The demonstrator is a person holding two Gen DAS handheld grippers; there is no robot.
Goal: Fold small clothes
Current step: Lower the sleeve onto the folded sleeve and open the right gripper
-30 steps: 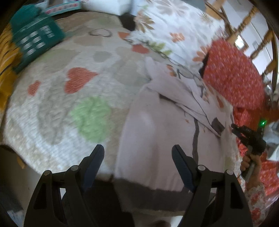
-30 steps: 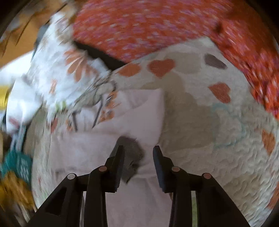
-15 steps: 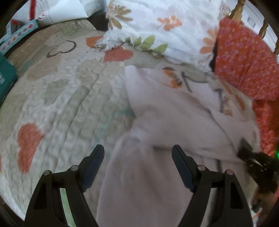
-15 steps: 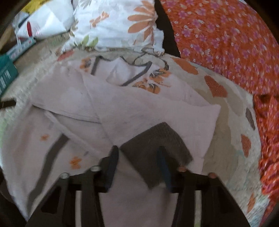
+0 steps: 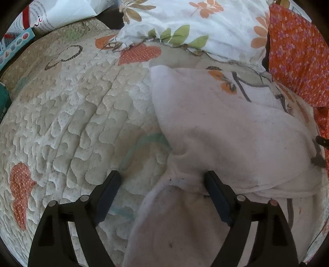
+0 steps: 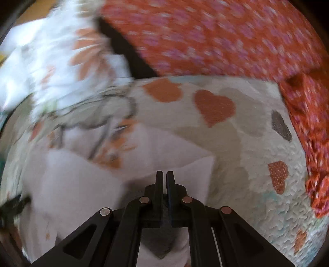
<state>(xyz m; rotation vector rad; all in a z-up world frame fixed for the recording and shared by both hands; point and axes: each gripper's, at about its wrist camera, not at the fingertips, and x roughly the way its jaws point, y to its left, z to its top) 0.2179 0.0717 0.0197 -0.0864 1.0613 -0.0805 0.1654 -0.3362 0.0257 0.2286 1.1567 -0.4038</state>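
Right wrist: right tool (image 6: pixel 163 176) steeply downward, clamped on garment (image 6: pixel 82 184).

You're working on a bed (image 5: pixel 67 115) covered by a cream quilt stitched with orange, grey and green hearts. On the quilt lies a pale pinkish-white garment (image 5: pixel 222 127), partly folded over itself. At the far side a white pillow with orange flowers and green leaves (image 5: pixel 205 26) rests on the quilt, and just beside it sits an orange flowered cushion (image 5: pixel 298 53).

No legible text; white bag (image 5: pixel 67 14) lettering unreadable.
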